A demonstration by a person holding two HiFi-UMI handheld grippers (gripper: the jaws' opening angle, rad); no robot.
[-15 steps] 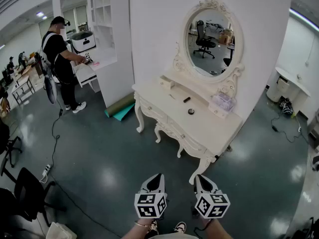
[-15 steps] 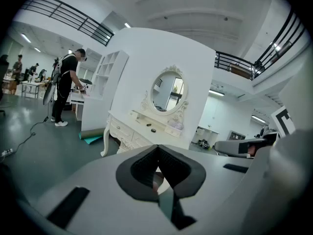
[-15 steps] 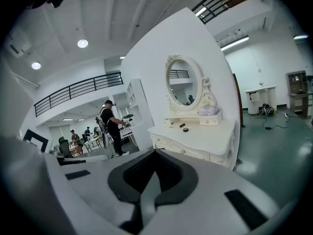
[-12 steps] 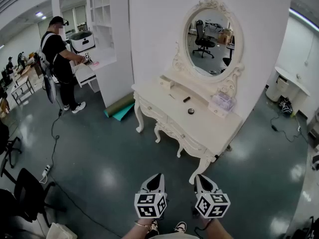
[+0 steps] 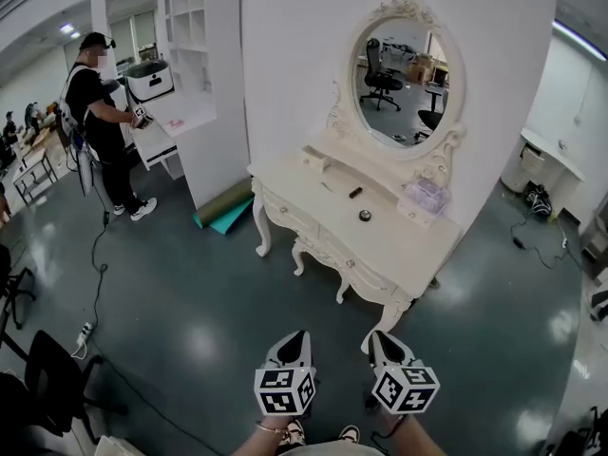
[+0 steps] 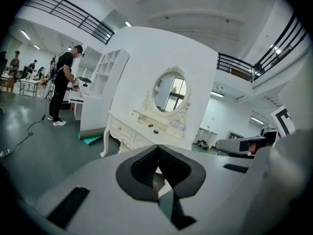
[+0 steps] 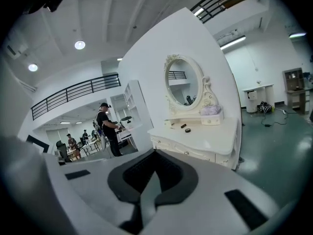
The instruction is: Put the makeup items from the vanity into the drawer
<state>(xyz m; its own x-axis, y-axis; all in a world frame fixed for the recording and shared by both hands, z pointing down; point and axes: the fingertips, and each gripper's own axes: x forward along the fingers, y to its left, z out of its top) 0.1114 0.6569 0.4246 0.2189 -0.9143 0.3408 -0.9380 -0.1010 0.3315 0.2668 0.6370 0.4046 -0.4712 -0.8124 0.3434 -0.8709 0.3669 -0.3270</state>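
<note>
The white vanity [image 5: 399, 255] with an oval mirror [image 5: 404, 72] stands across the floor, well ahead of both grippers. On its top lie a small black round item [image 5: 364, 215] and a dark stick [image 5: 355, 192], near a clear box [image 5: 425, 196]. Its front drawers [image 5: 309, 228] are closed. My left gripper [image 5: 295, 336] and right gripper [image 5: 376, 337] hang side by side at the bottom of the head view, both shut with nothing in them. In the left gripper view the vanity [image 6: 128, 128] is far off; in the right gripper view the vanity [image 7: 205, 138] is too.
A person [image 5: 95, 112] stands at a white shelf unit [image 5: 195, 65] at the back left. A rolled green mat [image 5: 226, 207] lies by the wall. Black chairs [image 5: 47, 378] are at the near left, with cables [image 5: 95, 283] on the dark floor.
The head view has shifted a little, so the person at the back left sits further left in the picture. Both grippers keep their places and stay shut.
</note>
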